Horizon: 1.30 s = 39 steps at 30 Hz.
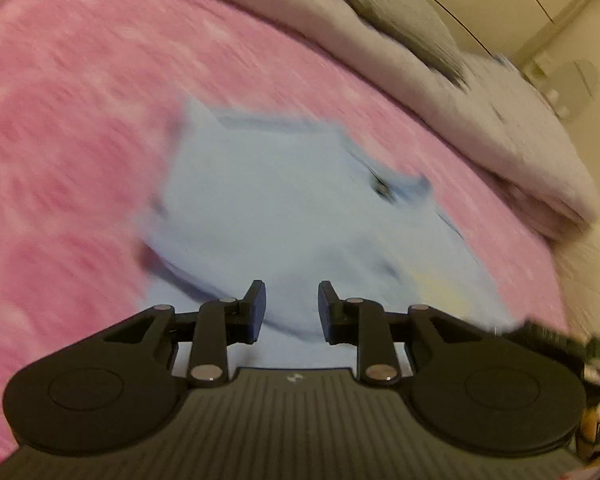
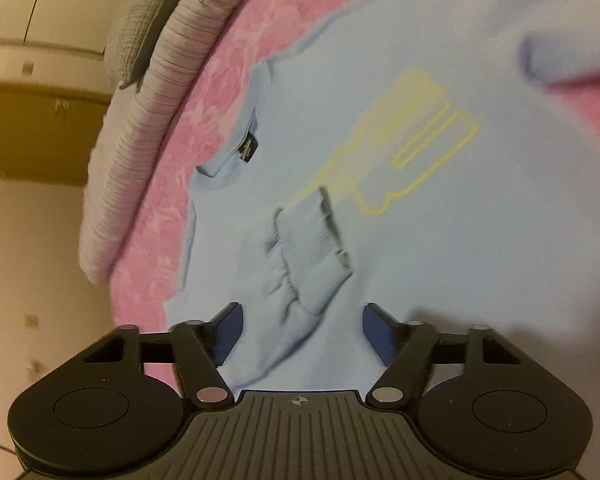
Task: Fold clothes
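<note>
I see the sweatshirt [image 2: 400,208] lying flat on the bed [image 2: 220,92], 1 sleeve cuff [image 2: 312,252] folded onto its chest, rolled bedding [image 2: 140,132] along the bed's far edge.

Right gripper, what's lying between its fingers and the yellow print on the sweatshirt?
In the right wrist view, the ribbed cuff of a folded-in sleeve lies between the right gripper and the yellow print.

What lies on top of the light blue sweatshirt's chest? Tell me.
A ribbed sleeve cuff lies folded across the light blue sweatshirt, just below the yellow print. Under the sweatshirt, the pink blanket shows only around its edges; the rest is covered.
</note>
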Each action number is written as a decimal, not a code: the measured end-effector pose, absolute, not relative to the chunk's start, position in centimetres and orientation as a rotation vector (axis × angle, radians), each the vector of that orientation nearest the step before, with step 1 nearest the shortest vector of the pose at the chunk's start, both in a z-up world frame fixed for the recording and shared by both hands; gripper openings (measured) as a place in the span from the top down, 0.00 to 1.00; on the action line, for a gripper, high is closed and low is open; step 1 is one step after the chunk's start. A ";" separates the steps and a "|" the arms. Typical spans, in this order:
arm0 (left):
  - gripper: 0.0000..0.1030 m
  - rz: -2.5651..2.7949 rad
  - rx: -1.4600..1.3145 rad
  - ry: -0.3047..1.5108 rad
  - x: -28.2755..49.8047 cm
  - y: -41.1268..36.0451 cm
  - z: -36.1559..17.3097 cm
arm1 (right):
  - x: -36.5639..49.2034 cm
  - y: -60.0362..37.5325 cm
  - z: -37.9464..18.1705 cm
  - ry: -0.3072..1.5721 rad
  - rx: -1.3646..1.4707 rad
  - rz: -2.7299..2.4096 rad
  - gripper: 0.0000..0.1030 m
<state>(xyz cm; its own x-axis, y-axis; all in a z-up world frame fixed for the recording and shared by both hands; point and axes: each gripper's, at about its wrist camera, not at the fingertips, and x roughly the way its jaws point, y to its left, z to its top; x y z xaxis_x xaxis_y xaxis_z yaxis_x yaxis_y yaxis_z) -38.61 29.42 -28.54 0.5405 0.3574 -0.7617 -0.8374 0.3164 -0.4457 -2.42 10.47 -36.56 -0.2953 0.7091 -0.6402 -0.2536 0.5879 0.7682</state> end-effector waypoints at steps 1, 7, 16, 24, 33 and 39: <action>0.78 0.866 -0.943 0.588 -39.1 30.1 -28.3 | -2.5 10.7 -37.3 1.621 0.423 0.972 0.53; 0.78 0.877 -0.978 0.560 -40.2 32.4 -28.6 | -3.0 11.8 -40.6 1.651 0.459 0.847 0.53; 0.78 0.845 -1.007 0.583 -41.0 32.3 -29.3 | -3.9 15.8 -35.9 1.326 0.289 1.086 0.91; 0.78 0.798 -1.024 0.628 -38.1 32.3 -31.0 | -1.1 14.2 -30.9 0.992 0.200 1.108 0.91; 0.78 0.764 -0.992 0.725 -35.2 31.0 -32.1 | 3.2 12.3 -38.4 1.243 0.112 0.896 0.90; 0.78 0.757 -0.953 0.757 -33.1 30.6 -31.7 | 4.9 10.6 -39.4 1.357 0.160 0.866 0.87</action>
